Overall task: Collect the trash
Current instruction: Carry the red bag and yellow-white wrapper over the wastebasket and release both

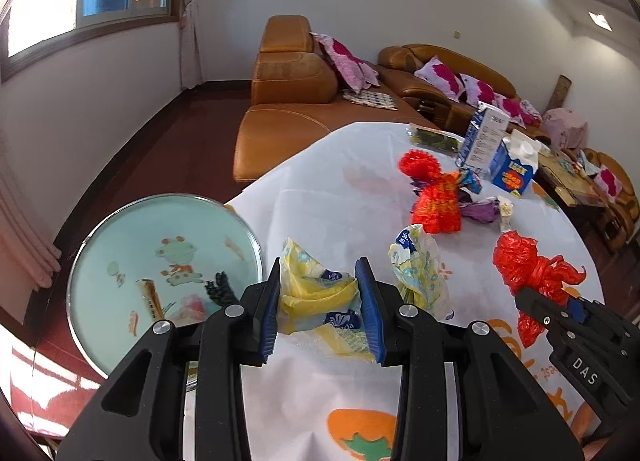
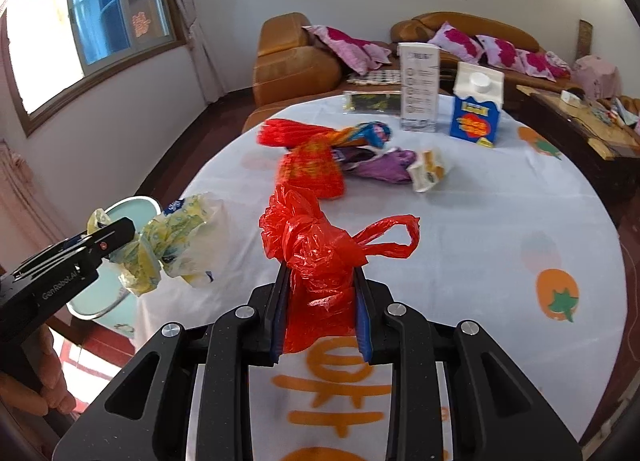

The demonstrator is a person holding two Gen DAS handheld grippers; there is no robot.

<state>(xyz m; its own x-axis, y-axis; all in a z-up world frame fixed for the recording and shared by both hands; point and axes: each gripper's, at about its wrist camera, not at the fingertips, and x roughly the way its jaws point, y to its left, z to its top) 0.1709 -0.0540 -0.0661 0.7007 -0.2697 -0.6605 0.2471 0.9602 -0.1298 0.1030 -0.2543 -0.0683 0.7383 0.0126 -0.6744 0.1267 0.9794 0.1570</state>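
Now both my grippers carry trash above the table (image 2: 480,221).
Left gripper (image 1: 320,301) pinches a yellow tissue wrapper (image 1: 316,297); right gripper (image 2: 320,309) clamps a red plastic bag (image 2: 316,257).

Motion-blurred red wrappers (image 2: 308,157) mid-table; small items inside the basin (image 1: 160,261) partly behind the left claw (image 1: 320,301).

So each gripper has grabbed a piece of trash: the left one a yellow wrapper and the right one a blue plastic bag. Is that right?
Nearly. The right gripper holds a red plastic bag, not a blue one; the right wrist view shows it pinched between the fingers. The left gripper does hold the yellow wrapper.
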